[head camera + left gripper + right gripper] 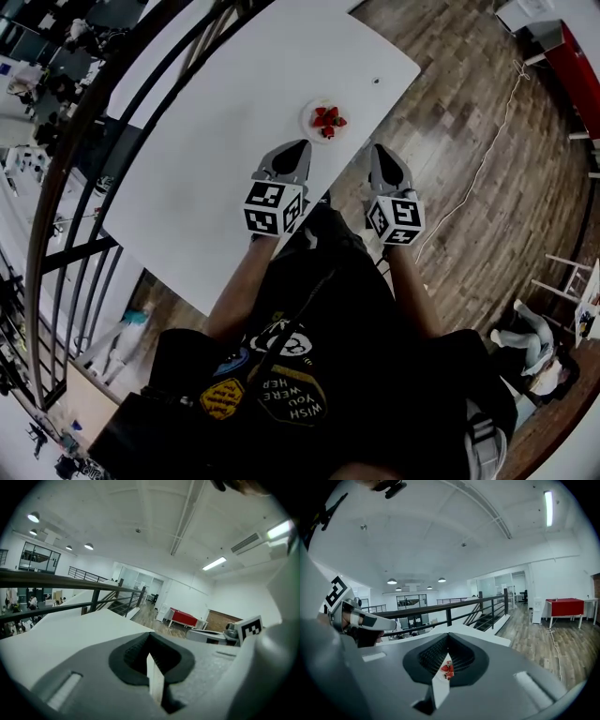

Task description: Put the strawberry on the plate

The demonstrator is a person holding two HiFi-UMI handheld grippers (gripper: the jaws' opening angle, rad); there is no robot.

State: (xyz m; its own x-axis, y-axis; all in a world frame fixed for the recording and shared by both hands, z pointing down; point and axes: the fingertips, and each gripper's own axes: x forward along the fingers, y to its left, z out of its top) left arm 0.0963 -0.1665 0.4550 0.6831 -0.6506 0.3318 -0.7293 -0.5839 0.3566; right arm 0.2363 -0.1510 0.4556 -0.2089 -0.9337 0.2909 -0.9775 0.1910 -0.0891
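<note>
A small white plate (310, 125) sits near the right edge of the white table (216, 141), with several red strawberries (328, 119) on it. My left gripper (302, 144) hovers over the table just short of the plate, and its jaws are closed together with nothing in them. The right gripper (379, 150) hangs beyond the table's edge, to the right of the plate, shut and empty. In the right gripper view, the strawberries (447, 669) show through the narrow slit between the closed jaws of the right gripper (447, 658). The left gripper (151, 653) in its own view shows only white table in its slit.
A dark metal railing (70, 178) runs along the table's left side. Wooden floor (469, 112) lies to the right, with a white cable (483, 155) on it, a red cabinet (574, 66) at the far right and a white stool (572, 272).
</note>
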